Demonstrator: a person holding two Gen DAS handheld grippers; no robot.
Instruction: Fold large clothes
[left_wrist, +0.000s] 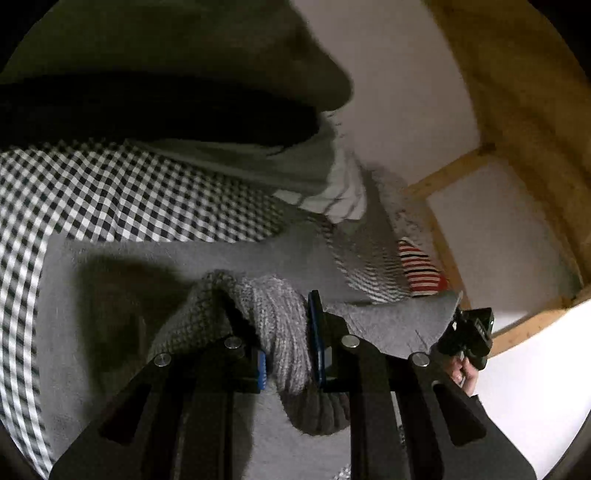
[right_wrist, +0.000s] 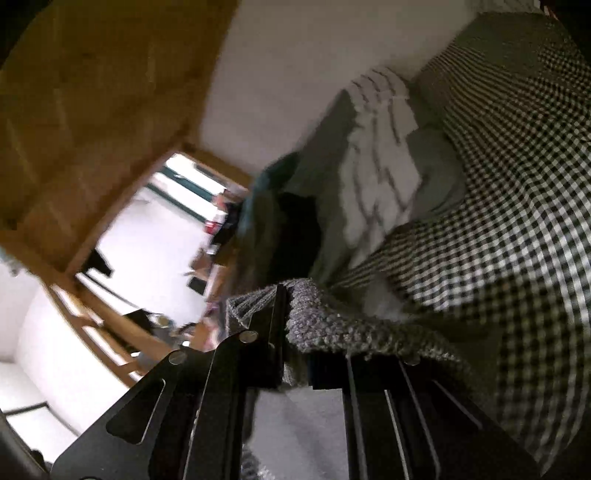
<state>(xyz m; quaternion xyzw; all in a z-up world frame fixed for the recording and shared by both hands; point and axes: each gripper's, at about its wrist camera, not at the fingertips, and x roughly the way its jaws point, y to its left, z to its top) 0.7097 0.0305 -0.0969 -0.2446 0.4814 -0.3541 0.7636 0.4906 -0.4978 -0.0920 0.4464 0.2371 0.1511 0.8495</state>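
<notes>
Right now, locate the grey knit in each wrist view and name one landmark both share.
Left wrist: grey knit at bottom centre, bunched between the hand-held gripper's fingers.
Right wrist: grey knit at lower centre, draped rightward from the shut fingers.
Shared landmark: checked cloth.

Checked bedspread (left_wrist: 110, 192) open ahead, pillows (left_wrist: 332, 184) and wooden frame (left_wrist: 443, 177) blocking beyond

One grey knit garment (left_wrist: 284, 317), two grippers (left_wrist: 286, 332) (right_wrist: 286, 332), one checked bedcover (left_wrist: 110, 192), one striped item (left_wrist: 421, 269), and perhaps two pillows, blurred.
</notes>
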